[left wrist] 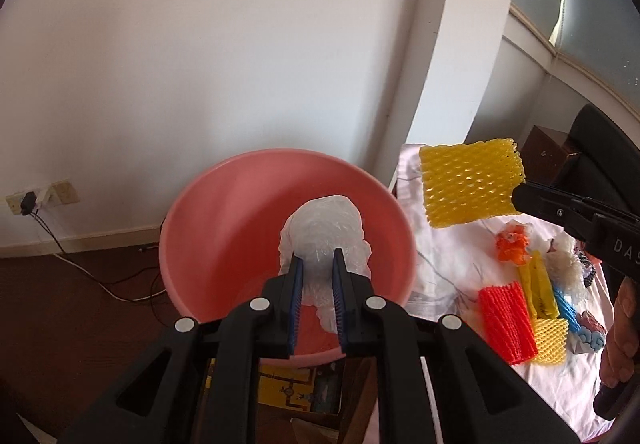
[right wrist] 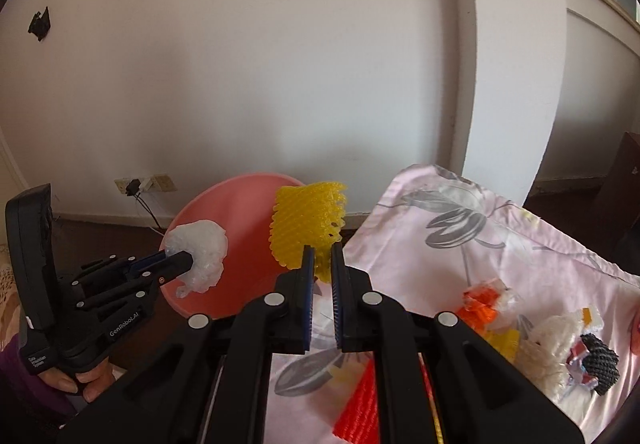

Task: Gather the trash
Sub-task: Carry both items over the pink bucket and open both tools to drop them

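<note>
A pink basin (left wrist: 224,228) stands on the floor left of the table; it also shows in the right wrist view (right wrist: 240,244). My left gripper (left wrist: 318,258) is shut on a crumpled clear plastic wad (left wrist: 324,228) held over the basin, also seen in the right wrist view (right wrist: 200,248). My right gripper (right wrist: 322,250) is shut on a yellow foam net (right wrist: 308,220) and holds it in the air above the table's left edge, beside the basin; the net also shows in the left wrist view (left wrist: 470,182).
The table has a pink floral cloth (right wrist: 500,228). On it lie a red foam net (left wrist: 506,318), yellow wrappers (left wrist: 540,288), an orange scrap (left wrist: 512,244), white netting (right wrist: 548,344) and a black net (right wrist: 602,366). A wall socket with cables (left wrist: 40,200) is at the left.
</note>
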The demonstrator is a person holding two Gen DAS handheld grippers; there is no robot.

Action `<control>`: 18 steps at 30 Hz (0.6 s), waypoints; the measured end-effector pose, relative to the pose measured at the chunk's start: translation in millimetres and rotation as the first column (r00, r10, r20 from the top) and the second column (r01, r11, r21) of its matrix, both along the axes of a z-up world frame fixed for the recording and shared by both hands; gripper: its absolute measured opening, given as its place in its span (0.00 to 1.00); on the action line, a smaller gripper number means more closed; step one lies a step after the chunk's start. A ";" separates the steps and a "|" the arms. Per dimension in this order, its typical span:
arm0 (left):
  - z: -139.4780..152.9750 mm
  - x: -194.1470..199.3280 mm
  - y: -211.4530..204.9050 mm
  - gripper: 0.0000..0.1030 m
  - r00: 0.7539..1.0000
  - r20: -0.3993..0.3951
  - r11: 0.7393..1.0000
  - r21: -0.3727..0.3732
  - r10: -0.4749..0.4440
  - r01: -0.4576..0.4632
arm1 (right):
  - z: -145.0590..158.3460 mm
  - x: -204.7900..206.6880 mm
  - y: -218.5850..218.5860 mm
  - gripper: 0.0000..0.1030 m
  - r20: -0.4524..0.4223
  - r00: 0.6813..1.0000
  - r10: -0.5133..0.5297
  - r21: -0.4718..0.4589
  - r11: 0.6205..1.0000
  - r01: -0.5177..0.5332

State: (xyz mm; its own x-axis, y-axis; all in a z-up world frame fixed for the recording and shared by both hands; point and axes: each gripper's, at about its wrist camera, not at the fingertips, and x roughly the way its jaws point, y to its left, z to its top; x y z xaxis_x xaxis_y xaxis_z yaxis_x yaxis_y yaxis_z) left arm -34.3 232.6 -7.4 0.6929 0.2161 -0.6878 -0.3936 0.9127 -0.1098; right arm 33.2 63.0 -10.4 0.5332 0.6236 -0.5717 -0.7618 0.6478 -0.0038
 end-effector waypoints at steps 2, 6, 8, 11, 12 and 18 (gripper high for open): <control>-5.8 1.4 6.5 0.13 1.000 -0.017 1.000 0.002 0.018 -0.018 | -7.5 2.5 18.4 0.08 -0.013 1.000 0.016 -0.031 0.999 -0.016; -19.2 5.5 11.5 0.13 0.997 -0.063 0.999 0.008 0.040 -0.040 | -23.7 1.3 45.4 0.08 -0.037 0.999 0.023 -0.082 0.996 -0.026; -24.8 8.3 12.6 0.13 0.996 -0.081 0.999 0.010 0.047 -0.046 | -31.1 1.5 55.4 0.08 -0.045 0.999 0.024 -0.107 0.994 -0.028; -33.8 12.8 13.2 0.13 0.992 -0.112 0.998 0.017 0.060 -0.058 | -41.9 6.1 63.8 0.08 -0.066 0.998 0.014 -0.138 0.990 -0.023; -36.6 14.3 15.3 0.13 0.991 -0.120 0.998 0.016 0.062 -0.061 | -44.9 7.2 65.3 0.08 -0.071 0.997 0.011 -0.144 0.989 -0.021; -44.9 20.7 16.8 0.13 0.987 -0.147 0.997 0.019 0.072 -0.070 | -53.6 11.1 69.6 0.08 -0.077 0.997 -0.008 -0.166 0.986 -0.005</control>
State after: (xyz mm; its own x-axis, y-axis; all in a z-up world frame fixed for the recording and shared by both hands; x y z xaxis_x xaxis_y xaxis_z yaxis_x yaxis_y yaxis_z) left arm -13.6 249.4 -52.3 0.5668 0.2717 -0.7777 -0.4687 0.8827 -0.0331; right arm 44.4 132.6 -64.0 0.4846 0.5161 -0.7063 -0.7630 0.6442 -0.0528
